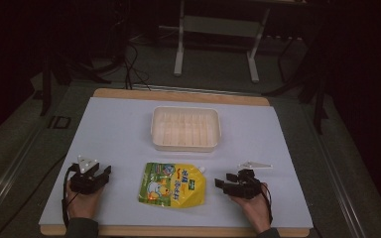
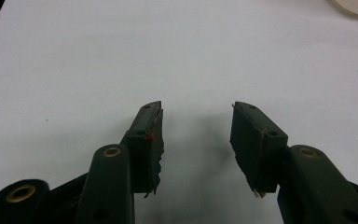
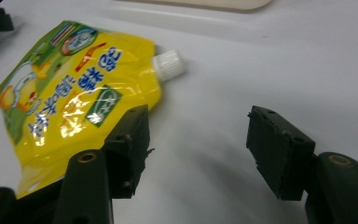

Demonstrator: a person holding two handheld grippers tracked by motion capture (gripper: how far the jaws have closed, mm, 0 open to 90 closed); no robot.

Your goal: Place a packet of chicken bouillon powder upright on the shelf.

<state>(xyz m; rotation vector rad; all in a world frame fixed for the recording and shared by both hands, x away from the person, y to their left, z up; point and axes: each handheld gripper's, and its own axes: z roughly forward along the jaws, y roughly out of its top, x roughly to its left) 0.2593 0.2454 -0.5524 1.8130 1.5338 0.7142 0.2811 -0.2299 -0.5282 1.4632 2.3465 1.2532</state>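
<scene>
A yellow and green spouted pouch (image 1: pixel 172 184) lies flat on the white table near the front edge, its white cap (image 3: pixel 168 64) pointing toward the back right. My right gripper (image 1: pixel 221 182) rests just right of the pouch, held by a hand; its jaws stand wide apart with only bare table between them, and the pouch (image 3: pixel 70 98) lies beside the left jaw. My left gripper (image 1: pixel 103 174) sits at the front left, a hand's width from the pouch, open with nothing between its fingertips (image 2: pixel 151 122).
A cream plastic tray (image 1: pixel 185 128) with a ribbed floor stands behind the pouch at mid-table. The white table sheet (image 1: pixel 114 129) lies on a wooden board. Dark floor, cables and a metal stand lie beyond the far edge.
</scene>
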